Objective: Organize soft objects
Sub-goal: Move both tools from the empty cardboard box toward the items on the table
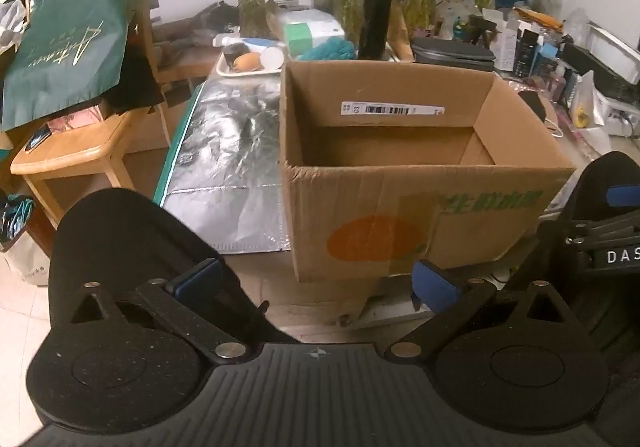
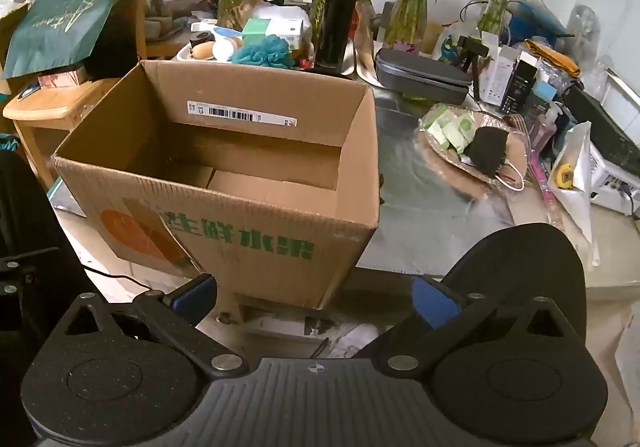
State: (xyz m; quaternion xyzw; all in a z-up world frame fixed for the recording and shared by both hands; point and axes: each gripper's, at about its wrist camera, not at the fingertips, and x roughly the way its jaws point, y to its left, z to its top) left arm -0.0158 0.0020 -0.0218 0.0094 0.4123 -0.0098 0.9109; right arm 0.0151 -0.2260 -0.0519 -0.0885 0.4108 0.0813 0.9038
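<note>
Cluttered table [image 2: 460, 215] carries an open cardboard box [image 2: 224, 183] near its front edge (bare inside). Left gripper [image 1: 316, 283] and right gripper [image 2: 316, 295] hover level before it, jaws spread, holding nothing; a teal bath sponge [image 2: 262, 51] sits behind the box.

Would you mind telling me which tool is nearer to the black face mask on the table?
Right. The black face mask lies ahead and right of the right tool, beside the cardboard box. The left tool faces the box's other side, farther away; the mask is hidden there.
</note>
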